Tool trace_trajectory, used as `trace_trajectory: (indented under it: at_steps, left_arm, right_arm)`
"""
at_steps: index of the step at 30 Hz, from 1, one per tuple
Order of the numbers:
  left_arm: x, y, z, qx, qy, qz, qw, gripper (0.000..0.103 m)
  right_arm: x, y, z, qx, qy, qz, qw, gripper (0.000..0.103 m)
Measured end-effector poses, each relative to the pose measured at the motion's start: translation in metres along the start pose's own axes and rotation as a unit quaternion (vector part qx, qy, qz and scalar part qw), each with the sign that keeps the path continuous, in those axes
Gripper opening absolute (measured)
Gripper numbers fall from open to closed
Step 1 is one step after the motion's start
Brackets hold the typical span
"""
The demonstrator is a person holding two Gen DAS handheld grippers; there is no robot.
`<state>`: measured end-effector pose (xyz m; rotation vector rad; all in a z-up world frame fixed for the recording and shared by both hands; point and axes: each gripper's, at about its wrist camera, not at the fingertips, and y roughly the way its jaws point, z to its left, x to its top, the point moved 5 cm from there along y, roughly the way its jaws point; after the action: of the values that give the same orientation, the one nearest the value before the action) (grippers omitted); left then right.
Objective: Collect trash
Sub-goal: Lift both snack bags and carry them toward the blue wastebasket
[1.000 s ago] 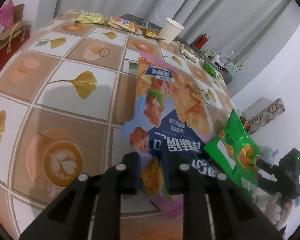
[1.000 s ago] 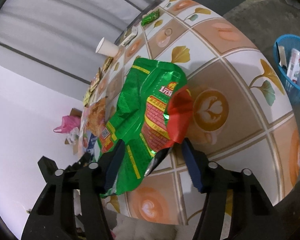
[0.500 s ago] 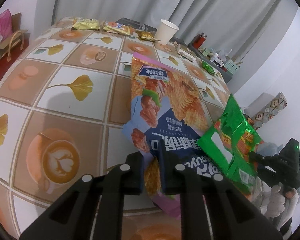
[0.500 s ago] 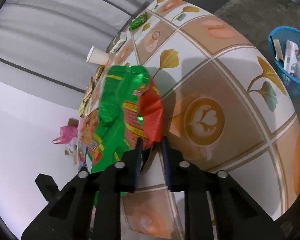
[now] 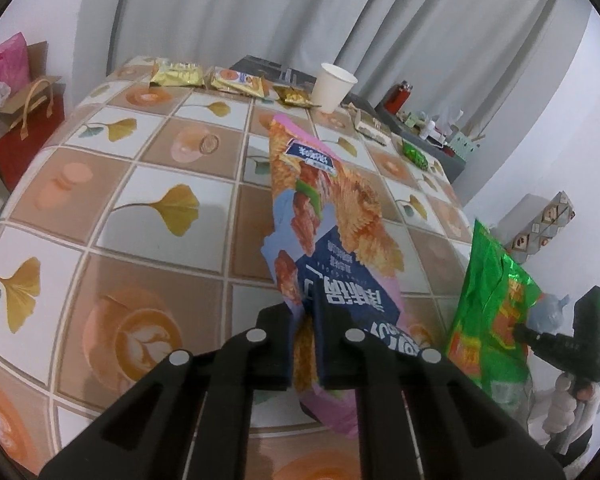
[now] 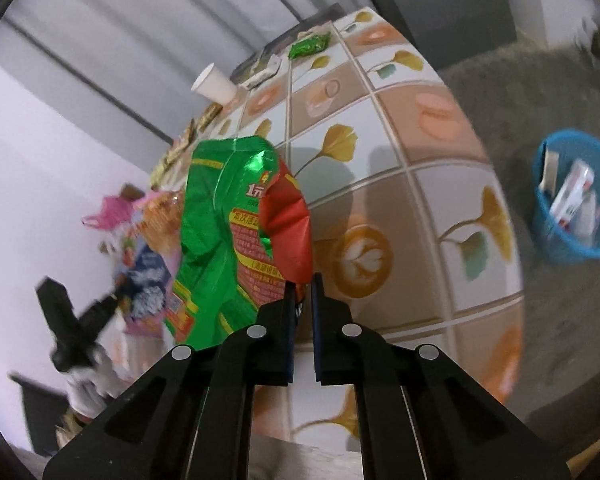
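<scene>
The left gripper (image 5: 303, 320) pinched a crinkly pink-and-blue foil snack bag (image 5: 332, 216) upright toward twelve o'clock, while the right gripper (image 6: 301, 292) clamped a crumpled glossy green-and-red wrapper (image 6: 228, 232).

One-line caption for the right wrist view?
Right gripper pinches a green snack bag above the tiled table, blue trash basket nearby.

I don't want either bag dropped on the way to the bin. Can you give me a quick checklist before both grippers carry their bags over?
1. Left gripper jaws closed on the pink chip bag: ok.
2. Right gripper jaws closed on the green snack bag: ok.
3. Both bags lifted off the table: ok.
4. Blue basket in view, on the floor beside the table: ok.
5. Room left in the basket: cannot tell.
</scene>
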<state>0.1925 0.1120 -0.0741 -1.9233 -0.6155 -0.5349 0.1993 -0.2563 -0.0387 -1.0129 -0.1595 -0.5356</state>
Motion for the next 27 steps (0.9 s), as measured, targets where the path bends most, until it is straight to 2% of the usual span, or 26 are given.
trace_trajectory:
  at_steps: [3,8,11,12,16,20,24,27]
  left_arm:
    - [0.003,-0.005,-0.004,-0.007,0.001,-0.006,1.0000,0.003]
    - [0.005,-0.010,-0.017,-0.019,0.015,-0.017,0.9996,0.003]
    - [0.004,-0.010,-0.023,-0.020,0.023,-0.016,0.9994,0.003]
    - [0.003,-0.010,-0.024,-0.021,0.024,-0.015,0.9994,0.003]
    - [-0.001,-0.005,-0.026,-0.021,0.024,-0.008,0.9995,0.003]
    - [-0.004,-0.002,-0.026,-0.021,0.023,-0.004,0.9995,0.003]
    - [-0.005,-0.002,-0.026,-0.020,0.023,-0.004,0.9995,0.003]
    - [-0.005,-0.002,-0.026,-0.020,0.022,-0.004,0.9996,0.003]
  right_arm:
    - [-0.001,-0.001,-0.001,0.001,-0.001,-0.001,1.000,0.006]
    - [-0.006,0.012,0.000,0.007,0.009,0.006,1.000,0.007]
    - [-0.008,0.017,-0.001,0.019,0.025,0.011,0.999,0.015]
    - [-0.008,0.018,-0.001,0.020,0.028,0.012,0.999,0.023]
    - [-0.007,0.021,0.004,0.021,0.033,0.008,0.999,0.027]
    - [-0.008,0.023,0.015,-0.007,0.006,-0.003,1.000,0.027]
    - [-0.013,0.026,0.026,-0.060,-0.040,-0.016,0.997,0.026]
    - [-0.017,0.027,0.033,-0.105,-0.076,-0.024,0.991,0.019]
